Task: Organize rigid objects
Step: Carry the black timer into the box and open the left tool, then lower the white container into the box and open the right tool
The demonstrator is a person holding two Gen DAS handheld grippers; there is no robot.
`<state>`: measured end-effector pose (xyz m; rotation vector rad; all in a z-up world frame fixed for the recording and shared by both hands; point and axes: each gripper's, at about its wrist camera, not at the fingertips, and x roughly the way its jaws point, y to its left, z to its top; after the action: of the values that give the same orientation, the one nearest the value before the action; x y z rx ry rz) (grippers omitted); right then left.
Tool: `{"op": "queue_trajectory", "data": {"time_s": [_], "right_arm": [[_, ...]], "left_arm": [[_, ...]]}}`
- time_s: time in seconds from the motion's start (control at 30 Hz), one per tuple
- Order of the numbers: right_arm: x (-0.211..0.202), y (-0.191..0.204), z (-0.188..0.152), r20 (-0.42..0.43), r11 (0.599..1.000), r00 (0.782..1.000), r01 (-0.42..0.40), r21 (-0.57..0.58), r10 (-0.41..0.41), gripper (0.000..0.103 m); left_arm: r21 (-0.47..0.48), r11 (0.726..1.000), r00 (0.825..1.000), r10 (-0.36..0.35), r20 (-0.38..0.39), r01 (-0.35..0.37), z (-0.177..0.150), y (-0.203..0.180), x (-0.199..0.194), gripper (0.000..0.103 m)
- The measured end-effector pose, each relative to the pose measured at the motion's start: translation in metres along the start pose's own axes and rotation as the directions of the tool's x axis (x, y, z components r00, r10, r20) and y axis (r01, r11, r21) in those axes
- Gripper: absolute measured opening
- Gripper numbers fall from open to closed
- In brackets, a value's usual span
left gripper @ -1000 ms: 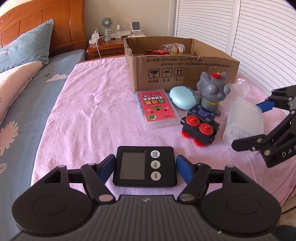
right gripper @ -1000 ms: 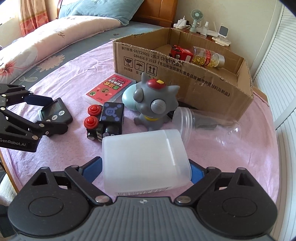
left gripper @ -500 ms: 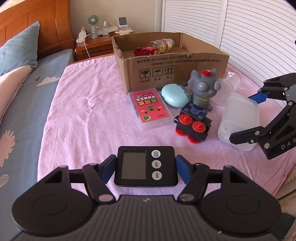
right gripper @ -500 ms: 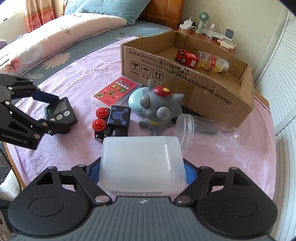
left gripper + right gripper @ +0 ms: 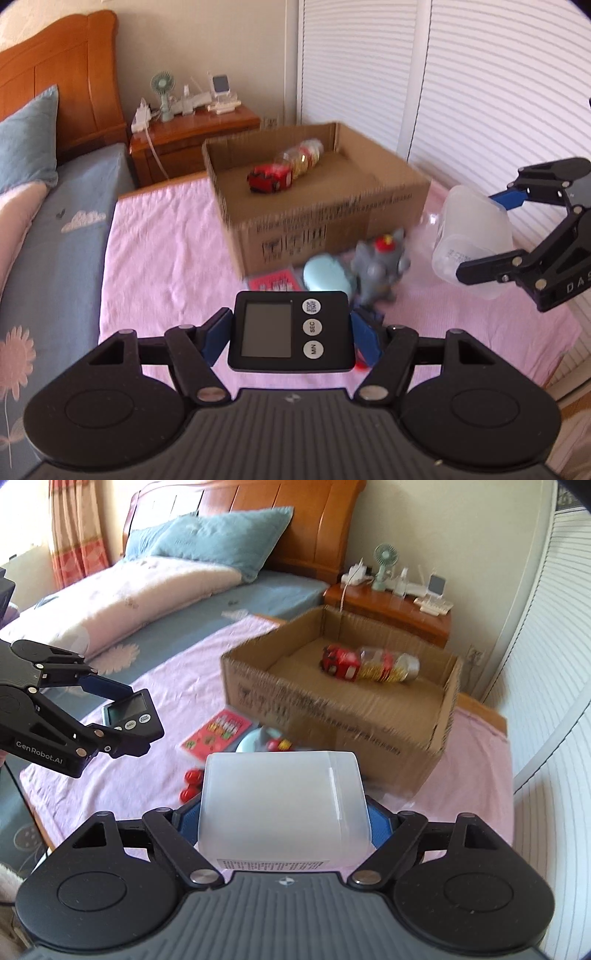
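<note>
My left gripper [image 5: 290, 336] is shut on a black digital timer [image 5: 290, 334], held above the pink cloth; the same timer [image 5: 129, 716] shows in the right wrist view. My right gripper [image 5: 282, 819] is shut on a translucent white plastic container [image 5: 282, 808], lifted off the cloth, and the container [image 5: 471, 243] hangs at the right in the left wrist view. An open cardboard box [image 5: 325, 218] stands ahead, holding a red toy car [image 5: 269, 179] and a clear bottle [image 5: 303, 157]. A grey cat figure [image 5: 380, 269], a pale blue case [image 5: 327, 275] and a red card box [image 5: 275, 284] lie before it.
The pink cloth [image 5: 166, 251] covers the end of a bed with a blue sheet [image 5: 55, 258] and pillows at the left. A wooden nightstand [image 5: 192, 136] with a small fan stands behind the box. White louvred doors [image 5: 480, 92] close off the right side.
Both grippers have risen off the cloth, the left carrying the timer and the right carrying the container. The right jaws closed in on the container. The box interior now shows from above.
</note>
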<state>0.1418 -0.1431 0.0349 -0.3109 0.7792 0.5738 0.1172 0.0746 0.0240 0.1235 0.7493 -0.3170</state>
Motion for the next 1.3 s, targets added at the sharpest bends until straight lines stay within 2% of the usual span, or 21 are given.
{"op": "queue_trajectory", "data": {"time_s": [0.17,0.3,0.6,0.67,0.7,0.77,0.93,1.07,1.2,1.3], "right_arm": [[0.000,-0.018,0.019,0.058,0.999,0.997,0.042,0.004,-0.042,0.087],[0.008,-0.036,0.035,0.074,0.998,0.996,0.053,0.035,-0.056,0.087],[0.030,-0.060,0.050,0.054,0.993,0.995,0.080,0.091,-0.085,0.087],[0.033,-0.063,0.050,0.048,0.992,0.995,0.081,0.099,-0.086,0.087],[0.034,-0.064,0.050,0.045,0.991,0.995,0.082,0.104,-0.087,0.087],[0.036,-0.066,0.050,0.039,0.990,0.995,0.084,0.110,-0.089,0.087],[0.043,-0.071,0.056,0.034,0.989,0.995,0.087,0.121,-0.091,0.087],[0.050,-0.075,0.062,0.027,0.986,0.995,0.089,0.141,-0.093,0.087],[0.062,-0.080,0.072,0.018,0.982,0.995,0.090,0.167,-0.094,0.087],[0.074,-0.083,0.079,0.004,0.978,0.994,0.105,0.183,-0.108,0.087]], "left_arm": [[0.051,0.999,0.997,0.012,0.072,-0.015,0.047,-0.001,0.015,0.069],[0.065,0.997,0.996,0.033,0.077,-0.038,0.076,0.000,0.046,0.069],[0.044,0.998,0.998,0.050,0.025,-0.051,0.092,0.003,0.106,0.069],[0.042,0.998,0.998,0.054,0.043,-0.056,0.092,0.003,0.110,0.077],[0.037,0.997,0.997,0.061,0.050,-0.063,0.092,0.004,0.109,0.080],[0.025,0.996,0.995,0.085,0.054,-0.087,0.093,0.004,0.104,0.093],[0.014,0.992,0.990,0.127,0.064,-0.129,0.089,0.000,0.074,0.099],[-0.016,0.991,0.991,0.130,0.013,-0.130,0.076,-0.008,0.047,0.100],[-0.064,0.988,0.990,0.138,-0.006,-0.138,0.055,-0.015,0.024,0.100],[-0.127,0.977,0.985,0.171,-0.012,-0.171,0.040,-0.015,0.012,0.100]]}}
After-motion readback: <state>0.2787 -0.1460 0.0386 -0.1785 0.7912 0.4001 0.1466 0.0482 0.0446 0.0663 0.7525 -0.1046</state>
